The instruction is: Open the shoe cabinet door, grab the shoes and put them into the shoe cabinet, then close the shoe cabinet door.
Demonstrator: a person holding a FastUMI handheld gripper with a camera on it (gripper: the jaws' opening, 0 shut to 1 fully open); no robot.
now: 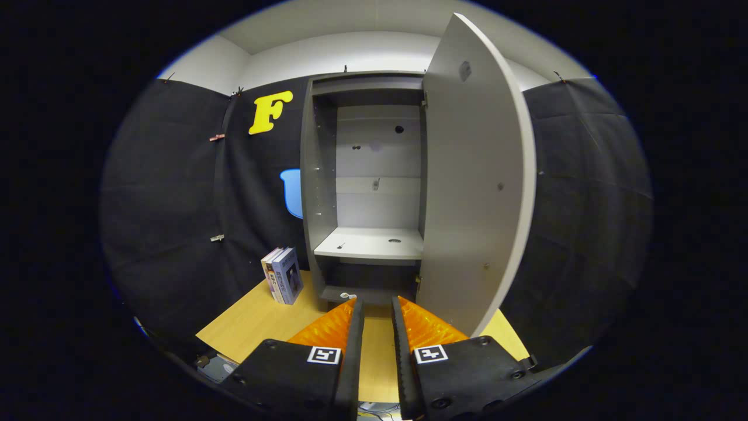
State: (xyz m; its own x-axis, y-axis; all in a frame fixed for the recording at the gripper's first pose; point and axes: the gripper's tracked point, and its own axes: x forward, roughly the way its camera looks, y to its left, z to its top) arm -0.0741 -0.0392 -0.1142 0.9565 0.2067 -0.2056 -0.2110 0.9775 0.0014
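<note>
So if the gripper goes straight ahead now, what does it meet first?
Probably the cabinet: the gripper, fingers slightly apart and holding nothing, points at its lowest opening under the shelf, past the open door. The table between looks free; depth is unclear.

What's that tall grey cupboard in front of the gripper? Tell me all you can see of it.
The shoe cabinet is a tall, narrow grey unit, seemingly laminated board, standing upright on the wooden table beyond the gripper, whose fingers are slightly apart and hold nothing. Its door is swung wide open on the right-hand side. Inside, one pale shelf sits above a dark lower compartment; the back panel has small holes. No shoes inside. Books stand beside it.
</note>
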